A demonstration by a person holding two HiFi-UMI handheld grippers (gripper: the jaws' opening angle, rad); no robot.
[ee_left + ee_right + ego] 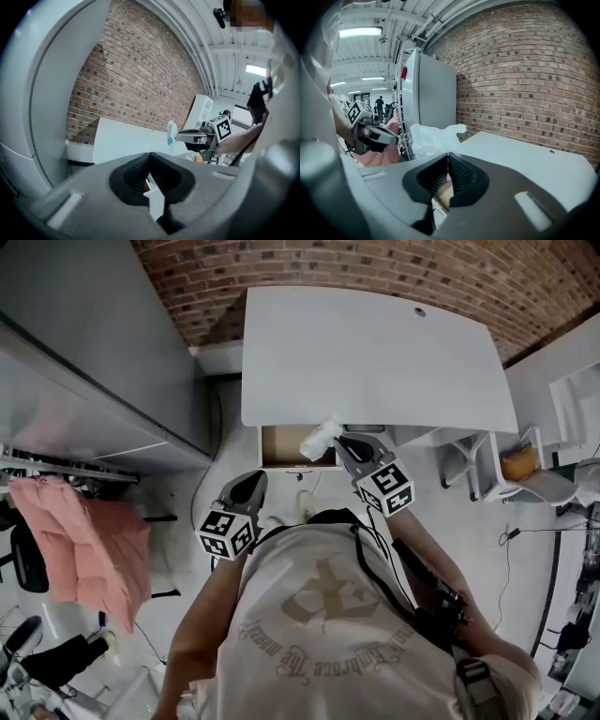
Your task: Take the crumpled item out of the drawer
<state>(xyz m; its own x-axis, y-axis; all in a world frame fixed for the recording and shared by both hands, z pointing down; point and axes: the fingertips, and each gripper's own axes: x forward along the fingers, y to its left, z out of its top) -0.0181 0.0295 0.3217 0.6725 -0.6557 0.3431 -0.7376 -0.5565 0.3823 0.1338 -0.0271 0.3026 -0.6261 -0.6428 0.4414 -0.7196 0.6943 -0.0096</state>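
Observation:
A crumpled white plastic item (319,438) hangs above the open drawer (277,445), which sticks out under the front edge of the white desk (375,352). My right gripper (339,442) is shut on it. In the right gripper view the crumpled item (433,137) bulges out past the closed tips of the right gripper (448,153). From the left gripper view, the item (171,132) dangles at the right gripper (178,137). My left gripper (249,486) is held low and left of the drawer, shut with nothing in it; its jaws meet at the tip (150,153).
A tall grey cabinet (84,343) stands left of the desk, with a brick wall behind. A pink jacket (84,540) hangs on a rack at far left. A white chair (525,474) sits to the right of the desk. The person's torso fills the lower middle.

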